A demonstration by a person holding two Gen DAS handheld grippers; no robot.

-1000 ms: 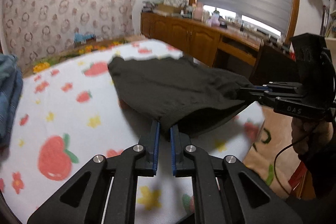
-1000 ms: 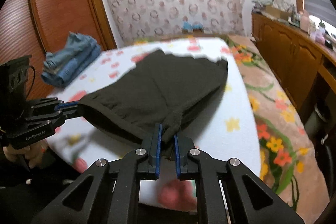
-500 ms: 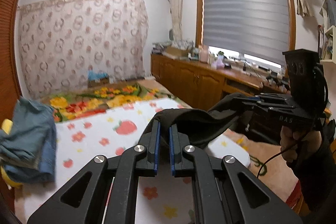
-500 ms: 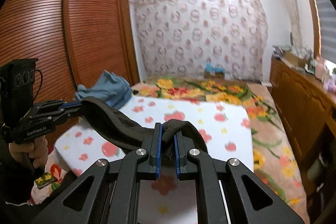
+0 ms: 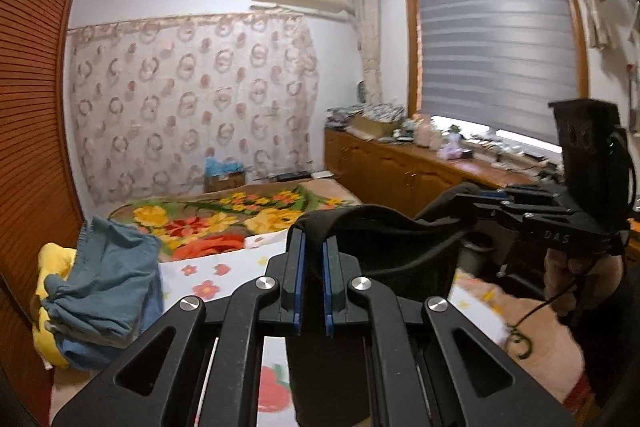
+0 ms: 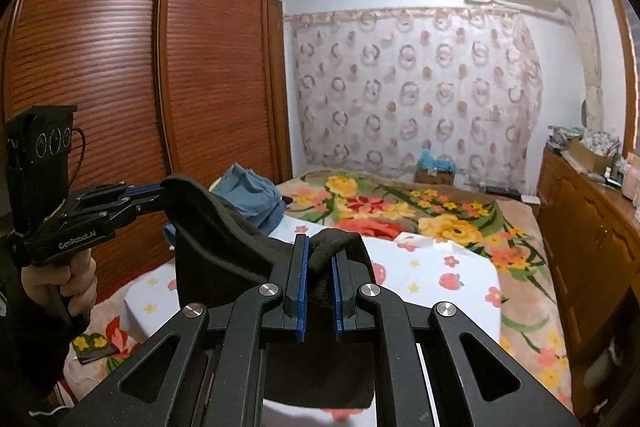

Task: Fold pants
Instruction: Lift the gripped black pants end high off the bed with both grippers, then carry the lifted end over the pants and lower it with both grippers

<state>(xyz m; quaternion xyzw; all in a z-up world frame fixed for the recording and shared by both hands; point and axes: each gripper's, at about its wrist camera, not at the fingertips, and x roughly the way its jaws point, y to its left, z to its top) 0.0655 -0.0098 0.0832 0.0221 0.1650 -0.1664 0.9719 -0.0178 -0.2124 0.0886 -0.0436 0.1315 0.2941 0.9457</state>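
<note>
The black pants (image 5: 392,247) hang in the air above the bed, stretched between both grippers. In the left wrist view my left gripper (image 5: 314,239) is shut on one corner of the fabric, which bunches over its blue pads. The right gripper (image 5: 464,195), in a person's hand, pinches the other corner at the right. In the right wrist view my right gripper (image 6: 320,251) is shut on a fold of the pants (image 6: 224,235), and the left gripper (image 6: 160,191) holds the far corner at the left. The cloth sags below both grippers, hiding its lower part.
A white sheet with strawberries and flowers (image 6: 440,267) covers the near bed; a floral blanket (image 5: 224,211) lies beyond. A pile of blue clothes (image 5: 104,291) sits at the bed's left edge by the wooden wardrobe (image 6: 100,67). Wooden cabinets (image 5: 400,175) line the window wall.
Both grippers have risen and tilted up, lifting the pants off the sheet. The cloth, which lay spread on the bed, now hangs between them.
</note>
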